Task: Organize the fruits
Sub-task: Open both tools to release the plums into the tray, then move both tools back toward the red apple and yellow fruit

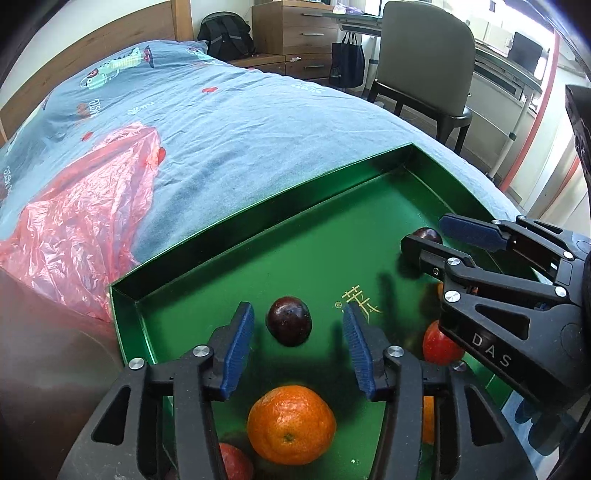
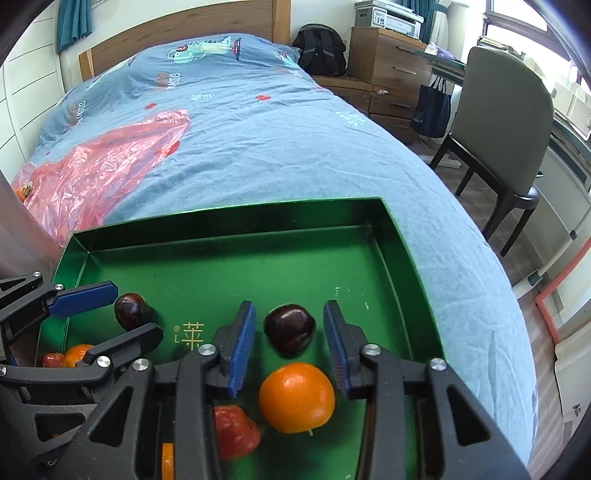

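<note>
Blue patterned bedspread (image 2: 258,147) under everything, with your shallow green metal tray (image 2: 229,221) sitting on it next to a crumpled red plastic bag (image 2: 96,166). Your left gripper (image 1: 297,325) is spread wide around a dark purple plum (image 1: 289,320), an orange tangerine (image 1: 291,428) just behind it. Your right gripper (image 2: 290,328) is released too, straddling another dark round plum (image 2: 289,328) without touching it.

Premises: a bedroom. Evidence: bed (image 2: 258,147) with wooden headboard (image 2: 177,33), drawers (image 2: 384,59), chair (image 2: 506,122), backpack (image 2: 321,48).
</note>
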The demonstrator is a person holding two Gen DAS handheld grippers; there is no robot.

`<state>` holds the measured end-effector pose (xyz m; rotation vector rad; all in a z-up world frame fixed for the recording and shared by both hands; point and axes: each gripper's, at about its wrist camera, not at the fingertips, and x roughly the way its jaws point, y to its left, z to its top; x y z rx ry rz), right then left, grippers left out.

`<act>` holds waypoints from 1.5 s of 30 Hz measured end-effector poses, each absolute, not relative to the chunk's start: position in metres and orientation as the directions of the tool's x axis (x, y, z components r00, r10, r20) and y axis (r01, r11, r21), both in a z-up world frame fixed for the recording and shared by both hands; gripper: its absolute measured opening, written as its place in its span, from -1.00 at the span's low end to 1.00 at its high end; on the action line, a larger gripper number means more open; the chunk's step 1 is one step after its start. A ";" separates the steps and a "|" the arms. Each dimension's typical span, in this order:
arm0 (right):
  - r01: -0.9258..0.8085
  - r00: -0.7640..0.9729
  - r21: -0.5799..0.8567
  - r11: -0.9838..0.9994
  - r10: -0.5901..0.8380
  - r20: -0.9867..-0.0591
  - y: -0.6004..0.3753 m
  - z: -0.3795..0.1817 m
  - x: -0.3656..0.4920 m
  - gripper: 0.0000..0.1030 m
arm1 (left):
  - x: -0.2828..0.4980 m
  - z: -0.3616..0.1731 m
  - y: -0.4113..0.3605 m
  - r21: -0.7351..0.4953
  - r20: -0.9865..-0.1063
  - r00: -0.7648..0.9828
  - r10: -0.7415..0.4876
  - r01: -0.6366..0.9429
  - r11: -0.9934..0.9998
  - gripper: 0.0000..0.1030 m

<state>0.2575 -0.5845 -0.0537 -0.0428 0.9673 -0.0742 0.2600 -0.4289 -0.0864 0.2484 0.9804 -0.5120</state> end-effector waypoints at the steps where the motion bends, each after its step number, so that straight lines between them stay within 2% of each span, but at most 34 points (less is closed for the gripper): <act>1: 0.050 0.574 -0.071 0.996 -0.087 -0.814 -0.584 -0.048 0.253 0.28 | 0.256 -0.082 -0.428 -0.028 -0.835 0.456 -0.309 0.525 0.850 -0.11; 8: 0.064 0.623 -0.082 0.995 -0.104 -0.775 -0.575 -0.005 0.218 0.63 | 0.218 -0.047 -0.415 -0.013 -0.797 0.493 -0.349 0.563 0.826 -0.02; 16: 0.059 0.648 -0.095 0.994 -0.111 -0.753 -0.552 0.033 0.160 0.82 | 0.162 -0.008 -0.380 -0.024 -0.764 0.515 -0.389 0.579 0.815 0.05; 33: -0.040 0.666 -0.072 0.997 -0.028 -0.746 -0.455 0.063 0.065 0.83 | 0.080 0.034 -0.273 -0.014 -0.721 0.608 -0.333 0.468 0.884 0.11; 45: -0.169 0.674 -0.029 0.985 0.094 -0.733 -0.384 0.069 0.021 0.83 | 0.048 0.037 -0.184 0.040 -0.714 0.675 -0.186 0.305 0.952 0.13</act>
